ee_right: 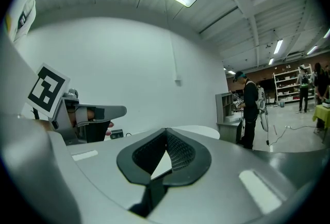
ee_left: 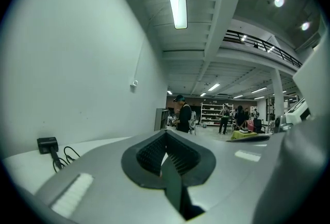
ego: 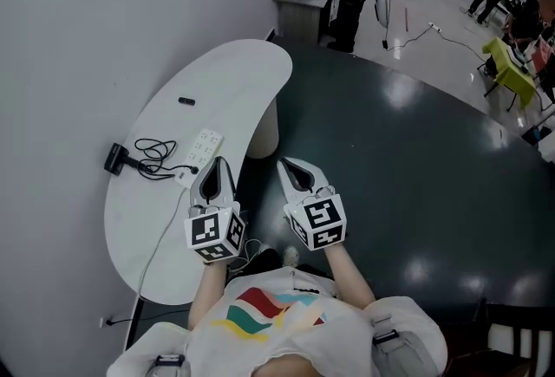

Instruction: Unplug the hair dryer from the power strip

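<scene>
White table point(ego: 238, 76): far end lies free but for a small black item point(ego: 186, 100); nearer stretch holds power strip point(ego: 202, 150), coiled cable point(ego: 154, 155), hair dryer point(ego: 115, 158) beside the wall point(ego: 78, 37).

On the bench point(ego: 238, 76) by the wall lies the power strip point(ego: 201, 150), with the hair dryer point(ego: 115, 158) to its left and the coiled cord point(ego: 154, 157) between them. The left tool point(ego: 217, 161) is near the strip's near end; the right tool point(ego: 286, 164) is beside it, over the floor point(ego: 408, 150).
</scene>
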